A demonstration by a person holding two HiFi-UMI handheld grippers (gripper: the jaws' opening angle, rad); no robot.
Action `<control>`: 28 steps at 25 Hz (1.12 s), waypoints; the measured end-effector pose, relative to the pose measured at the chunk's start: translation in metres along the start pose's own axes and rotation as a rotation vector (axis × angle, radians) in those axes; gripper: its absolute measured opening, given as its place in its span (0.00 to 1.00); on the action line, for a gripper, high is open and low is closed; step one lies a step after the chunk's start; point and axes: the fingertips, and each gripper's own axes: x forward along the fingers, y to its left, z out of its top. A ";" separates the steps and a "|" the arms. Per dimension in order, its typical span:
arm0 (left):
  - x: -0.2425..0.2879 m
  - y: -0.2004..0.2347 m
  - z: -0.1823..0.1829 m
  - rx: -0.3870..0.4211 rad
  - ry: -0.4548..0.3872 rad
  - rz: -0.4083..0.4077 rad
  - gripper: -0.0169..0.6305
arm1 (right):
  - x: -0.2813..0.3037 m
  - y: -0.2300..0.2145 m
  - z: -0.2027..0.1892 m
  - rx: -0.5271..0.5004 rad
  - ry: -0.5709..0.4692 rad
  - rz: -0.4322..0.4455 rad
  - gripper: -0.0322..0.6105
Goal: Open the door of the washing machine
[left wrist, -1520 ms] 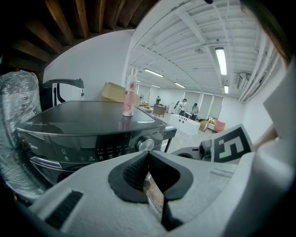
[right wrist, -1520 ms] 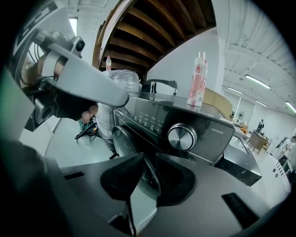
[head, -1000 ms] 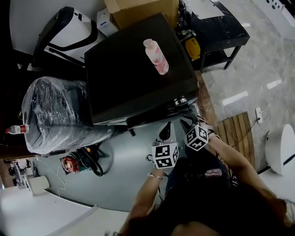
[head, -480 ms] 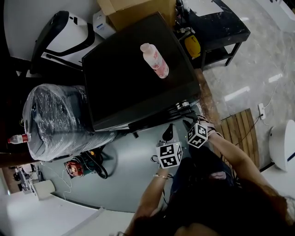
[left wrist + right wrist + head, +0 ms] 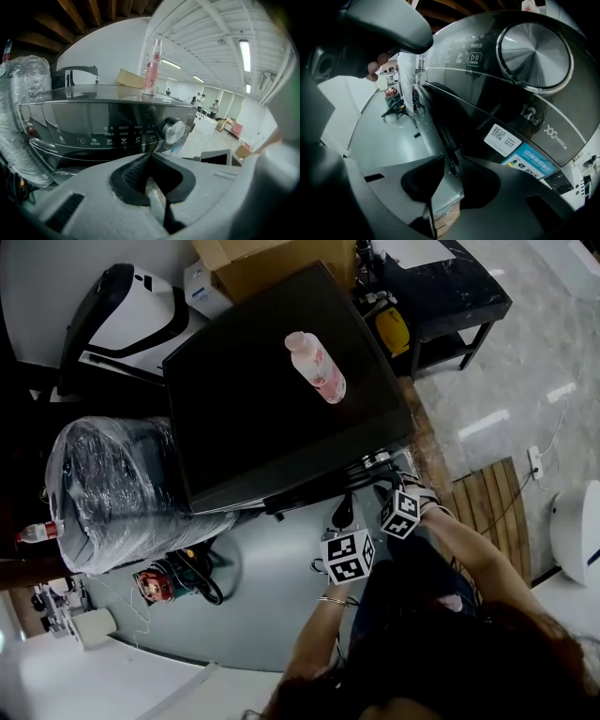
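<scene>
Right gripper (image 5: 447, 161) is seen with its jaws drawn almost together on a thin silvery edge at the lower centre of its own view. That edge is judged to be the rim of the door (image 5: 440, 124), so the door is taken to be pinched. Left gripper (image 5: 150, 157) is shown with its jaws pressed together, tips touching and nothing between them.

Most of the upper half of the head view is filled by the washing machine (image 5: 253, 399), its black top seen from above. A plastic-wrapped bundle (image 5: 122, 479) is set just beside it at centre left. The door is found on the machine's front, below the control panel (image 5: 117, 133), towards the lower right of the machine in the head view. A pink bottle (image 5: 316, 354) is stood on the top. A round knob (image 5: 536, 54) is seen at the upper right of the right gripper view.

The rim is seen to run from upper left down to lower centre of the right gripper view, straight into the jaws, so the door lies directly ahead of that gripper. The left gripper is held further back, aimed at the panel, and the right gripper is plainly nearer. A pull away from the machine's front is judged to be called for next.
</scene>
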 end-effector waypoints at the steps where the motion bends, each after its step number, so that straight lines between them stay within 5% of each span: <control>1: 0.000 0.001 0.000 -0.001 0.000 0.002 0.05 | 0.001 0.000 0.000 -0.001 0.003 -0.001 0.19; 28: -0.061 0.021 -0.020 -0.062 -0.043 0.082 0.05 | 0.002 0.026 -0.019 -0.065 0.020 -0.012 0.20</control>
